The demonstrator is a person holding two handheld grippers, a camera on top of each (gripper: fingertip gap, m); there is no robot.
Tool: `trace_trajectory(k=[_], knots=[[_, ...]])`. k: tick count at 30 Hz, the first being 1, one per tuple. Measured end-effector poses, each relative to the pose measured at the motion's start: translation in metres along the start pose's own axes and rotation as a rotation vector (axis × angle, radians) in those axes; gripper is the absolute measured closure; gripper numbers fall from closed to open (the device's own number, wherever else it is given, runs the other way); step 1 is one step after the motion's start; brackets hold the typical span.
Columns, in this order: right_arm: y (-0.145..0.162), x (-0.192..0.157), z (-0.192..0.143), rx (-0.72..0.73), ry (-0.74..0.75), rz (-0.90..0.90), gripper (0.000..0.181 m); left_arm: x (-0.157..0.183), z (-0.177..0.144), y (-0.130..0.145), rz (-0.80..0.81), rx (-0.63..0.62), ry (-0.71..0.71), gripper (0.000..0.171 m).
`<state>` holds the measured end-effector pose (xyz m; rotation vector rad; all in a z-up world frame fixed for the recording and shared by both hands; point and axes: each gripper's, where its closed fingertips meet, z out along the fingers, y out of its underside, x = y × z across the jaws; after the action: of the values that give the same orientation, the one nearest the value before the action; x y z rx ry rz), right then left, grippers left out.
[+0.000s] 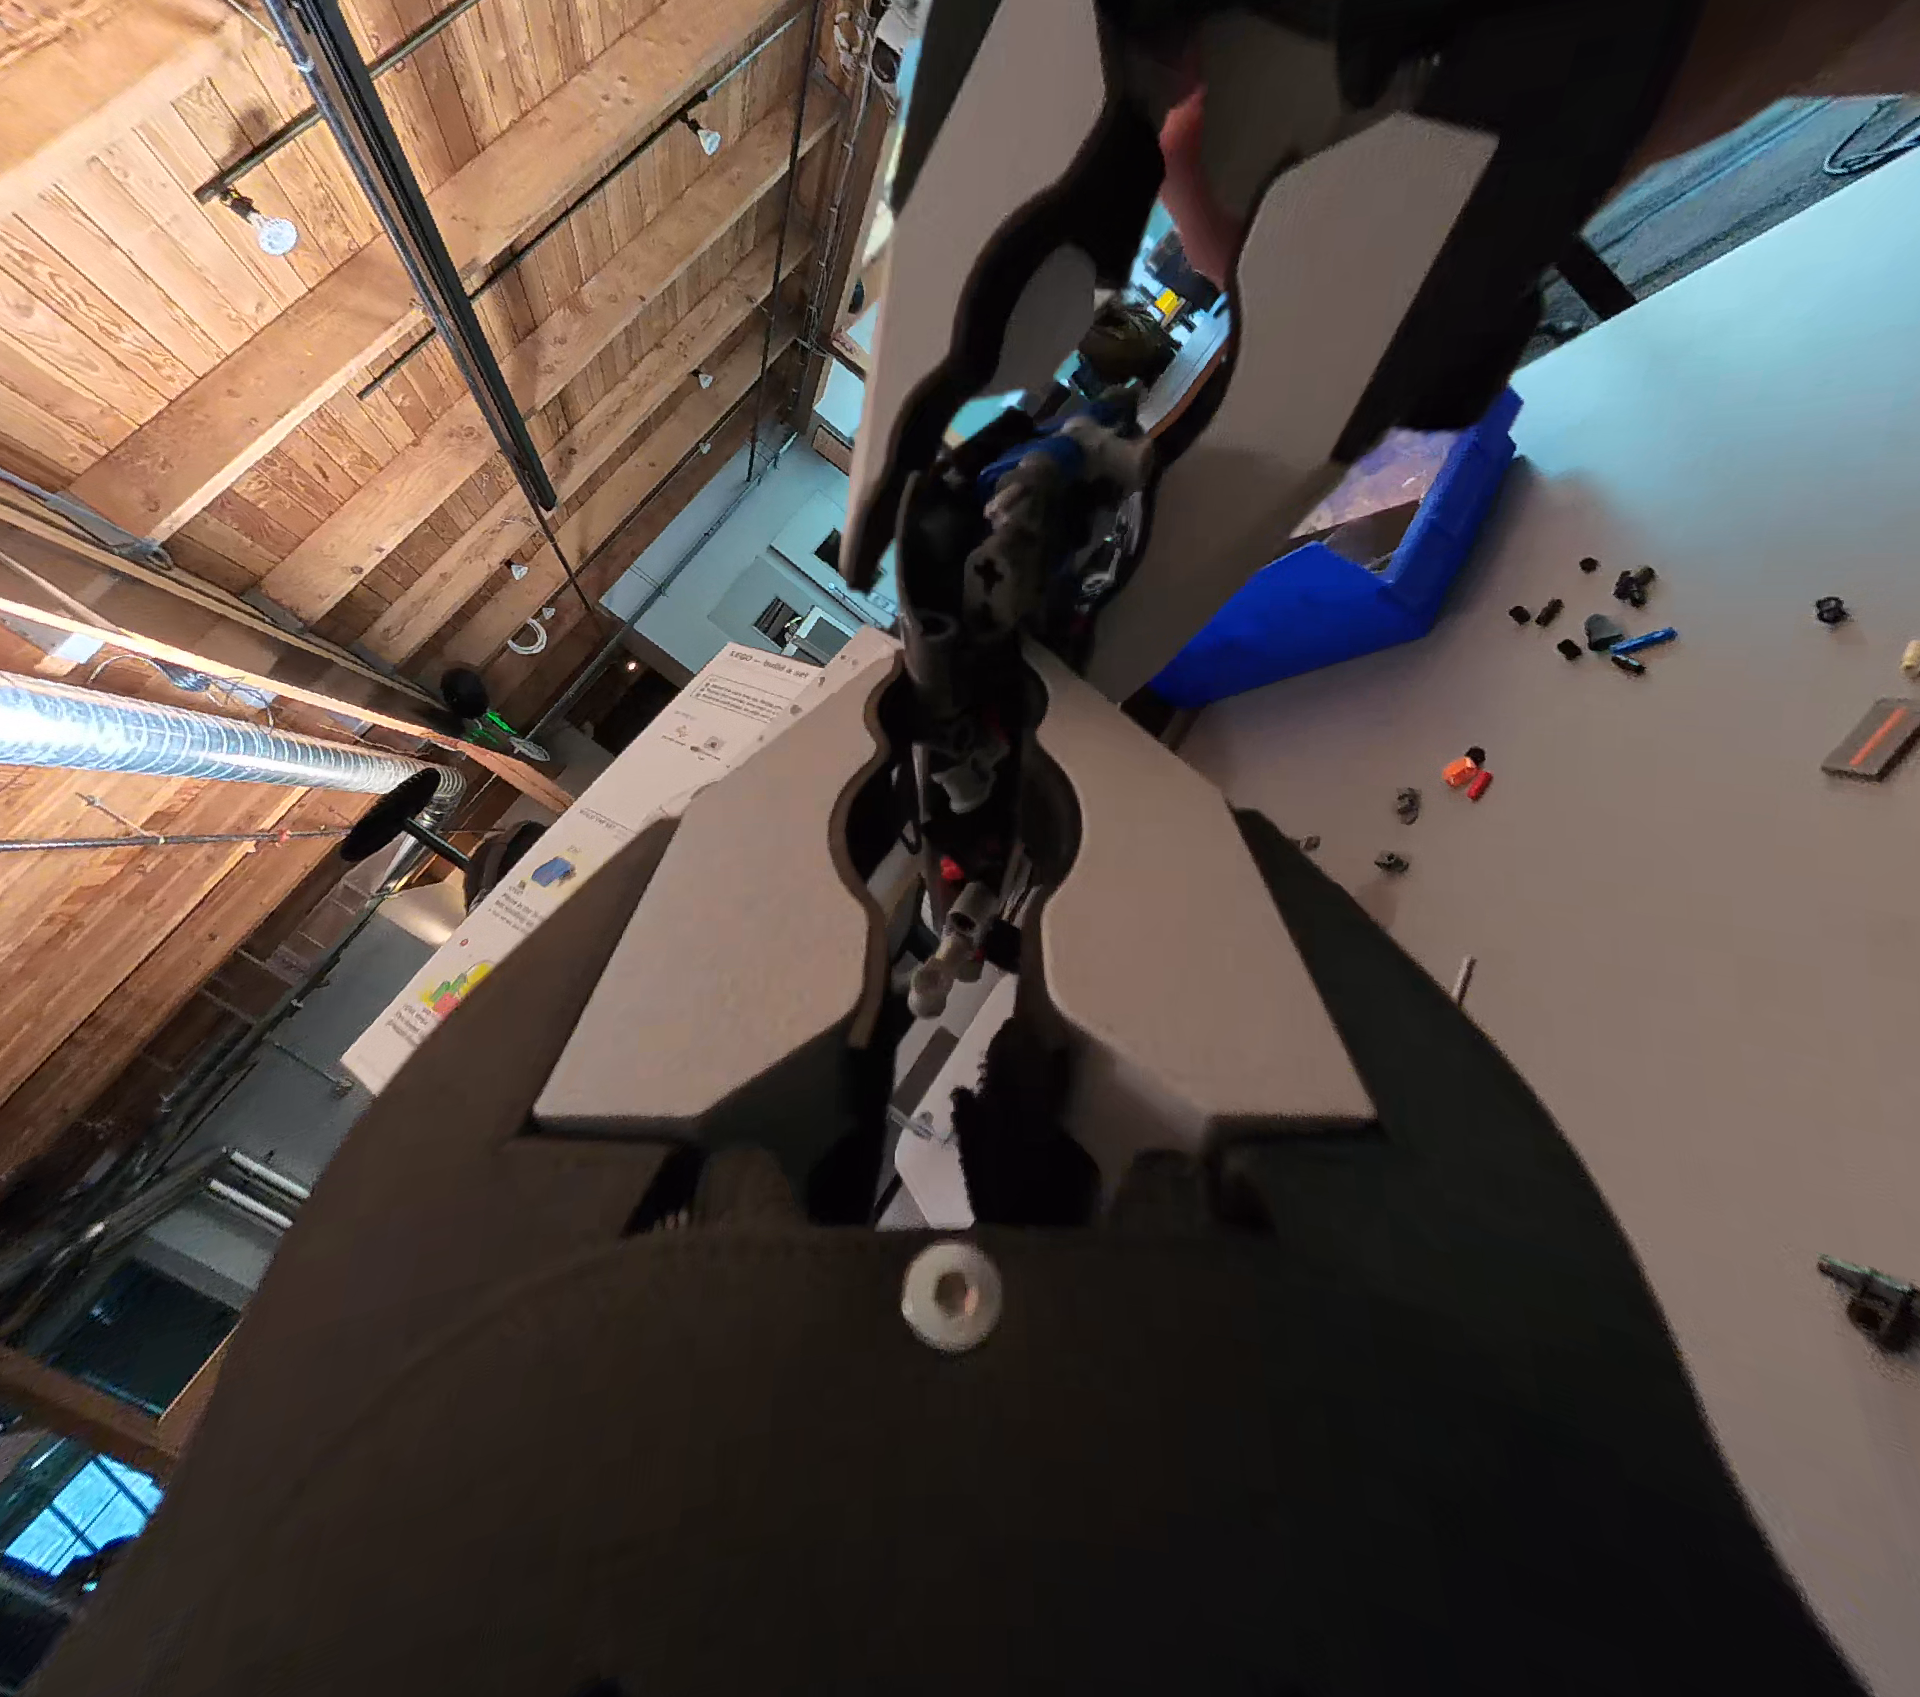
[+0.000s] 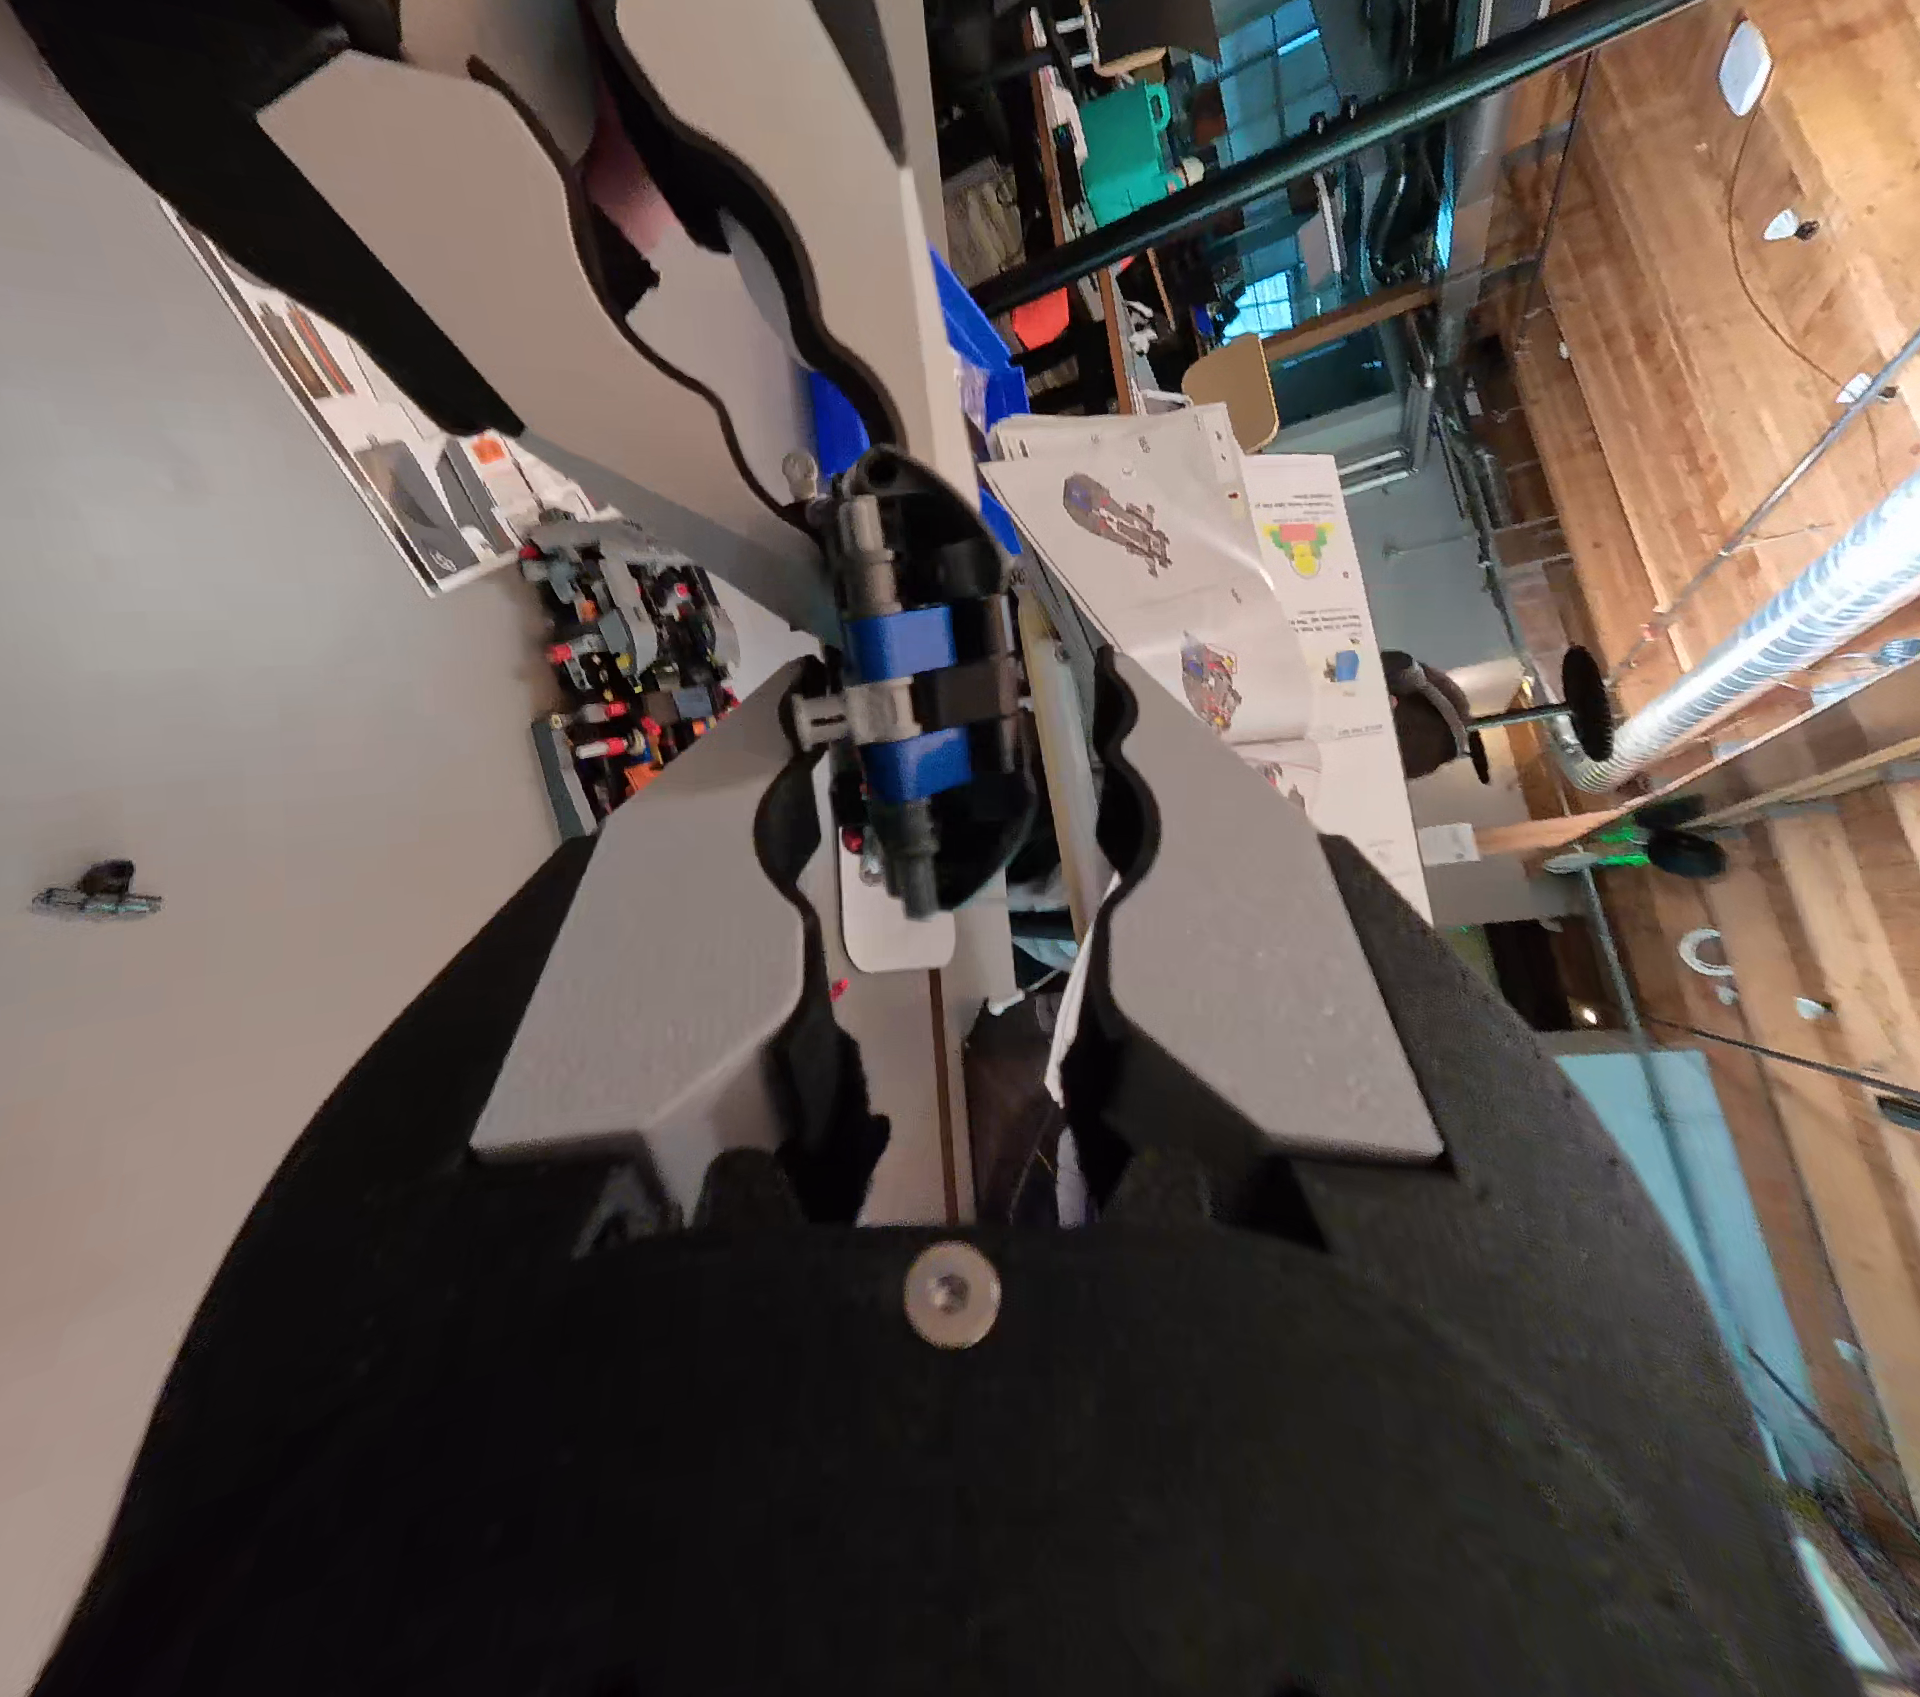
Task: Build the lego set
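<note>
Both tools meet tip to tip on one lego assembly [image 2: 914, 691]: left tool [image 1: 961, 681] nearly closed on it, right tool [image 2: 951, 702] gripping its other end, above the bench [image 1: 1662, 972].

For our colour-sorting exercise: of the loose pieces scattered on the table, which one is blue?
The slim blue pin in the cluster beside the blue bin. Its neighbours there are black, and the pieces farther off are orange or dark.

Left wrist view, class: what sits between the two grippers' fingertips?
A lego piece, black, grey and blue, spans the gap: the left gripper holds its near end, the right gripper its far end. The left wrist view shows this.
</note>
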<state>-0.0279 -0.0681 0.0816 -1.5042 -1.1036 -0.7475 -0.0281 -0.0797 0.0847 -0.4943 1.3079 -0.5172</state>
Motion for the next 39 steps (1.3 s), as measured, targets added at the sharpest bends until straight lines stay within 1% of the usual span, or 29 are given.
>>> trace_trajectory(k=[4, 7, 12, 15, 16, 18, 22, 25, 26, 27, 28, 29, 31, 33, 35, 36, 38, 39], knots=[[-0.010, 0.003, -0.004, 0.080, -0.020, 0.038, 0.130, -0.004, -0.006, 0.001, -0.012, 0.003, 0.006, 0.158], [-0.013, 0.004, -0.006, 0.166, -0.071, 0.148, 0.128, -0.008, -0.008, -0.003, -0.053, 0.037, 0.014, 0.158], [-0.008, 0.002, -0.003, 0.303, -0.163, 0.339, 0.130, -0.016, -0.007, -0.007, -0.193, 0.140, 0.052, 0.157], [-0.011, 0.000, -0.001, 0.342, -0.181, 0.346, 0.135, -0.013, -0.005, -0.012, -0.256, 0.196, 0.098, 0.158], [-0.013, -0.002, -0.001, 0.356, -0.192, 0.343, 0.139, -0.014, -0.005, -0.013, -0.272, 0.209, 0.101, 0.157], [-0.018, -0.001, -0.003, 0.384, -0.185, 0.342, 0.152, -0.012, -0.005, -0.015, -0.302, 0.233, 0.120, 0.158], [-0.023, -0.004, -0.006, 0.391, -0.172, 0.333, 0.154, -0.011, -0.010, -0.019, -0.367, 0.272, 0.135, 0.157], [-0.021, -0.002, -0.005, 0.343, -0.126, 0.304, 0.155, -0.012, -0.011, -0.018, -0.417, 0.274, 0.142, 0.156], [-0.017, 0.000, -0.003, 0.301, -0.089, 0.267, 0.155, -0.015, -0.012, -0.017, -0.424, 0.274, 0.122, 0.152], [-0.012, 0.001, -0.001, 0.249, -0.061, 0.225, 0.155, -0.018, -0.013, -0.016, -0.423, 0.268, 0.103, 0.142], [-0.008, 0.002, -0.001, 0.211, -0.043, 0.190, 0.155, -0.020, -0.014, -0.016, -0.416, 0.256, 0.092, 0.135], [-0.006, 0.004, -0.001, 0.187, -0.027, 0.162, 0.155, -0.019, -0.015, -0.016, -0.392, 0.237, 0.088, 0.132], [-0.002, 0.003, -0.001, 0.129, -0.019, 0.102, 0.154, -0.017, -0.014, -0.018, -0.277, 0.165, 0.061, 0.126], [0.002, 0.004, 0.000, 0.065, 0.005, 0.029, 0.154, -0.010, -0.011, -0.022, -0.127, 0.073, 0.058, 0.122], [0.004, 0.000, 0.001, 0.015, -0.001, -0.049, 0.154, -0.002, -0.006, -0.019, 0.000, -0.023, 0.073, 0.123], [0.003, 0.000, 0.001, 0.005, -0.001, -0.072, 0.154, 0.002, -0.005, -0.017, 0.038, -0.054, 0.086, 0.128], [0.003, -0.003, 0.002, -0.025, -0.009, -0.110, 0.154, 0.001, -0.006, -0.016, 0.086, -0.080, 0.077, 0.138], [0.003, -0.003, 0.002, -0.037, -0.005, -0.125, 0.154, 0.001, -0.007, -0.015, 0.092, -0.091, 0.078, 0.138]])
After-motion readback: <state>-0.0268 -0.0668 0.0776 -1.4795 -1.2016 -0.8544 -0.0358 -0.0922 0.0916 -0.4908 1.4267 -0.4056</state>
